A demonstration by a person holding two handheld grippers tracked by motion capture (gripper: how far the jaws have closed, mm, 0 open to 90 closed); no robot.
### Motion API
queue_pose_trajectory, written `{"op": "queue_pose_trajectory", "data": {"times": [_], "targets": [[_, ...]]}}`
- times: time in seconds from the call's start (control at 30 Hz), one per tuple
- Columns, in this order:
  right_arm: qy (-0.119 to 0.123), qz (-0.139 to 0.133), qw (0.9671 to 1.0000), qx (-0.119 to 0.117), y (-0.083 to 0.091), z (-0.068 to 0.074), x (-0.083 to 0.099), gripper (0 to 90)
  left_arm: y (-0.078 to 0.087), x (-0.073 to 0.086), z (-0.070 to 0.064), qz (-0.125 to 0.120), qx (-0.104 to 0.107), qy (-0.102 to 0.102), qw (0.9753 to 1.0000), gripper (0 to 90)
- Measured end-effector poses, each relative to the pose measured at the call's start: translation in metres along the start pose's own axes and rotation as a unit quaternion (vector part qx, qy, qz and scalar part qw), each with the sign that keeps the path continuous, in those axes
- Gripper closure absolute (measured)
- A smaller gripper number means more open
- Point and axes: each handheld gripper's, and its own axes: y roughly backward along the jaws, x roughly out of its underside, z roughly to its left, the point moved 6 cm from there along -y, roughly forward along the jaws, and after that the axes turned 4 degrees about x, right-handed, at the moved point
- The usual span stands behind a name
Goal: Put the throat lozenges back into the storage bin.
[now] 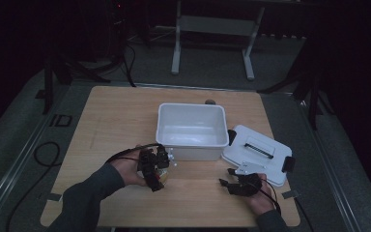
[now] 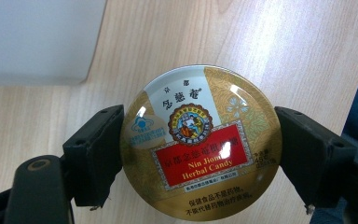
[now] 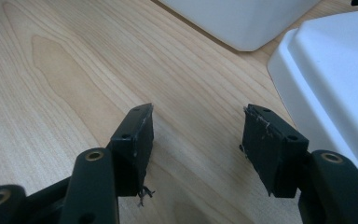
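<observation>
Left tongs (image 2: 200,144): jaws pressed against both sides of the round candy tin (image 2: 200,142), holding it face up.
Right tongs (image 3: 198,135): jaws spread wide with bare counter (image 3: 74,70) between them.
Candy tin: just in front of the white tub's (image 1: 192,126) near left corner, above the counter.
Lid (image 1: 256,152): flat on the counter, just right of the tub, beside the right tongs.

Left claw (image 2: 200,154) clamped tight; right claw (image 3: 198,135) gapes wide, low over table.
</observation>
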Motion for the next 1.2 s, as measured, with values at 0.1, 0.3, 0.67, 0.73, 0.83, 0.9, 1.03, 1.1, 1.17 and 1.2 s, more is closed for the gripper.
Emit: {"op": "queue_pose_trajectory", "data": {"times": [0.1, 0.3, 0.67, 0.73, 0.83, 0.9, 1.03, 1.1, 1.17, 1.2], "targets": [[0.001, 0.000, 1.0000, 0.000, 0.000, 0.000, 0.000, 42.7, 0.003, 0.001, 0.000, -0.003, 0.002, 0.001, 1.0000, 20.3], [0.001, -0.001, 1.0000, 0.000, 0.000, 0.000, 0.000, 42.6, 0.008, 0.002, 0.002, 0.002, 0.001, 0.002, 1.0000, 20.4], [0.002, -0.001, 1.0000, 0.000, 0.000, 0.000, 0.000, 42.6, 0.021, 0.003, 0.010, -0.001, -0.007, 0.009, 0.9999, 20.4], [0.002, -0.001, 1.0000, 0.000, 0.000, 0.000, 0.000, 42.6, 0.023, 0.003, 0.010, -0.002, -0.007, 0.009, 0.9999, 20.4], [0.002, -0.001, 1.0000, 0.000, 0.000, 0.000, 0.000, 42.6, 0.027, 0.003, 0.011, -0.001, -0.010, 0.010, 0.9999, 20.4], [0.002, 0.000, 1.0000, 0.000, 0.000, 0.000, 0.000, 42.6, 0.030, 0.002, 0.012, 0.000, -0.010, 0.008, 0.9999, 20.4], [0.002, 0.000, 1.0000, 0.000, 0.000, 0.000, 0.000, 42.6, 0.036, 0.000, 0.015, 0.000, -0.013, 0.008, 0.9999, 20.3], [0.002, -0.001, 1.0000, 0.000, 0.000, 0.000, 0.000, 42.6, 0.038, 0.000, 0.016, 0.001, -0.017, 0.011, 0.9998, 20.4], [0.002, -0.001, 1.0000, 0.000, 0.000, 0.000, 0.000, 42.6, 0.041, -0.001, 0.017, 0.003, -0.019, 0.010, 0.9998, 20.3], [0.001, -0.001, 1.0000, 0.000, 0.000, 0.000, 0.000, 42.6, 0.043, -0.002, 0.018, 0.005, -0.020, 0.008, 0.9998, 20.3]]}}
